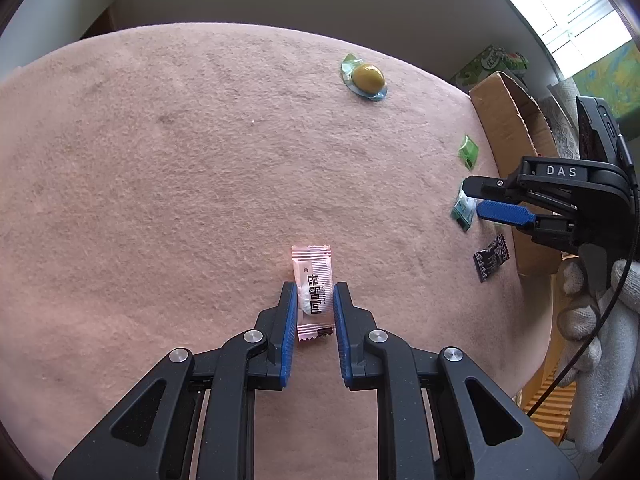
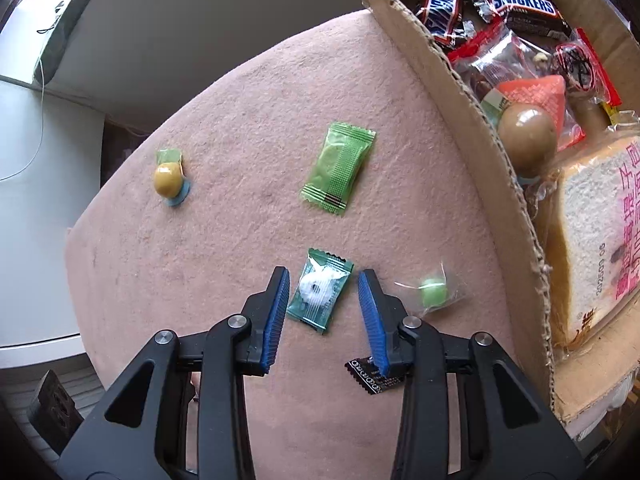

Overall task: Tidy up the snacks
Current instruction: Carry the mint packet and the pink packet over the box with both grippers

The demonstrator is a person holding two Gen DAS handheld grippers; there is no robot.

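On the pink cloth point(image 1: 160, 160) lies a pink candy packet point(image 1: 310, 268), and my left gripper point(image 1: 315, 286) is shut on its lower half. My right gripper point(image 2: 324, 272) points down, open, astride a dark green candy packet point(image 2: 318, 296) with a white sweet inside. Its pads stand clear of the packet on both sides. From the left wrist view the right gripper point(image 1: 472, 198) is at the cloth's right side, over that dark green packet point(image 1: 462, 208). A cardboard box point(image 2: 460, 92) of snacks stands to the right.
Loose on the cloth are a light green packet point(image 2: 338, 168), a yellow ball snack point(image 2: 167, 179), a small green sweet in clear wrap point(image 2: 432, 292) and a black packet point(image 2: 370, 376). The box holds Snickers bars point(image 2: 524, 4) and wrapped bread point(image 2: 592, 232). A gloved hand point(image 1: 580, 308) holds the right gripper.
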